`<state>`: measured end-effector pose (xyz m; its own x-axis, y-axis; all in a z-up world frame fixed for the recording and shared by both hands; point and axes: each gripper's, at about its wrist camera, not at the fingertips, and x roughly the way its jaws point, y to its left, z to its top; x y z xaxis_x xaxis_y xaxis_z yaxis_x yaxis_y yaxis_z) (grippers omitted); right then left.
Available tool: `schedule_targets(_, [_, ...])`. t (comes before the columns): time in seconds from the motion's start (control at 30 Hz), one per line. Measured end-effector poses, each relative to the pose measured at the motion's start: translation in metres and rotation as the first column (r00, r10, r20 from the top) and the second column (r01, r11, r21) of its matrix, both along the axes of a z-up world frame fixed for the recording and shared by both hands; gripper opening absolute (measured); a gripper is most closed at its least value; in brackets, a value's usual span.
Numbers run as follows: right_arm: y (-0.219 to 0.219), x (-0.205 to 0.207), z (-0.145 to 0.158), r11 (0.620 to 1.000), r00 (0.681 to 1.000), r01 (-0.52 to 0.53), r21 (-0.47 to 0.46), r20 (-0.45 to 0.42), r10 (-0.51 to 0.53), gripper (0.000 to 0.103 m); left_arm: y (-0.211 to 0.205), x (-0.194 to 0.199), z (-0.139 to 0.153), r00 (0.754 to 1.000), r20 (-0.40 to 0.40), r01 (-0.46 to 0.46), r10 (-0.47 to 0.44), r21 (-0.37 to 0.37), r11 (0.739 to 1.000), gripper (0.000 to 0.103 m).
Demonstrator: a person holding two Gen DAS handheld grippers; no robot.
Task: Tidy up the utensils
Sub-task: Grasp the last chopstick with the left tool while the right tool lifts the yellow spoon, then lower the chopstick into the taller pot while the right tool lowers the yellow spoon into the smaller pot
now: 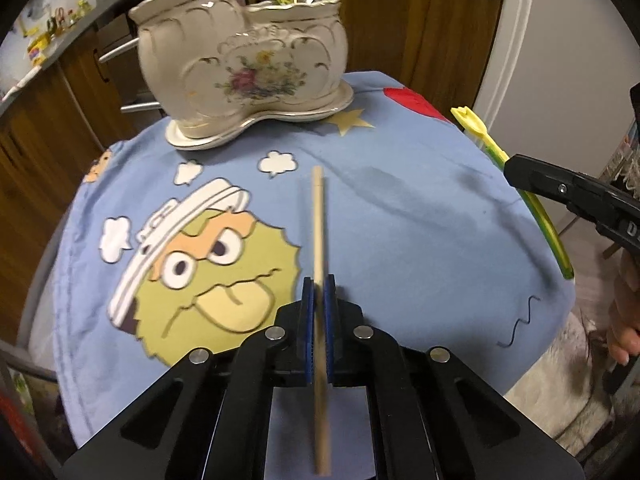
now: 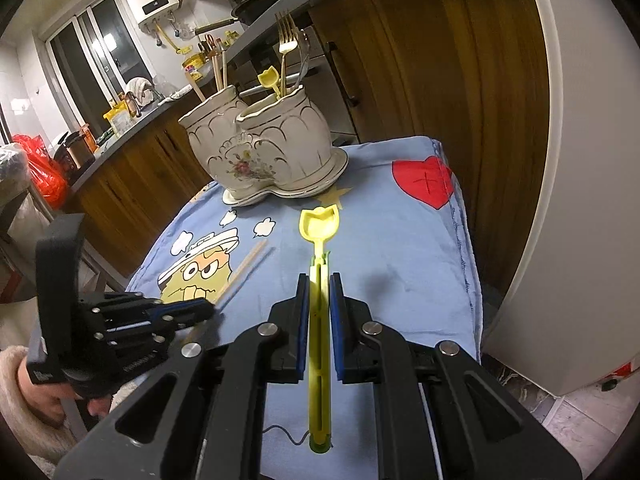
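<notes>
Chopstick [image 1: 319,240] sits clamped in the left gripper [image 1: 319,312], pointing far across the blue cloth [image 1: 400,208] — the right gripper [image 2: 319,304] grasps a yellow spoon [image 2: 319,232] by its handle. Far beyond both stands the ceramic holder [image 2: 264,148], forks [image 2: 286,40] upright in its right pot.
</notes>
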<state>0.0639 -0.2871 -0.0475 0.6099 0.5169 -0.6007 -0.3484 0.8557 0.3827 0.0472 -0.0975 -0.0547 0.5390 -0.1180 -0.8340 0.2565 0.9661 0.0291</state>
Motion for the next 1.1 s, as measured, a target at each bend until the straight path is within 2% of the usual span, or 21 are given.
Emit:
schedule_targets(0.27, [0.008,0.004,-0.006,1.0,1.0,-0.016,-0.007,-0.012,0.016,0.01,0.018,-0.001,-0.006,1.0,-0.026,-0.013,0.013,0.016,1.0,0.005])
schedule_targets(0.43, [0.016,0.006,-0.007,0.999,0.999,-0.031,-0.02,-0.014,0.031,0.01,0.02,0.0,-0.006,0.999,-0.034,-0.006,0.006,-0.002,1.0,0.005])
schedule_targets(0.63, [0.024,0.008,-0.008,0.998,0.999,-0.045,-0.032,-0.017,0.045,0.01,0.021,0.006,-0.007,1.0,-0.026,-0.007,0.006,-0.037,0.999,0.013])
schedule_targets(0.7, [0.027,0.009,-0.007,0.998,0.999,-0.049,-0.035,-0.017,0.049,0.01,0.02,0.006,-0.008,1.0,-0.016,0.0,-0.001,-0.029,1.0,0.012])
schedule_targets(0.77, [0.028,0.011,-0.006,0.998,0.999,-0.052,-0.037,-0.012,0.052,0.01,0.021,0.006,-0.008,1.0,-0.005,0.009,-0.01,-0.02,1.0,0.005])
schedule_targets(0.93, [0.031,0.018,0.001,0.998,0.999,-0.045,-0.042,0.02,0.046,0.01,0.033,0.006,-0.006,1.0,0.015,0.026,-0.025,-0.07,0.997,0.005])
schedule_targets(1.1, [0.035,0.03,0.017,0.999,0.997,-0.036,-0.036,0.069,0.039,0.01,0.051,0.005,0.014,0.994,0.105,0.052,-0.036,-0.152,0.987,0.005])
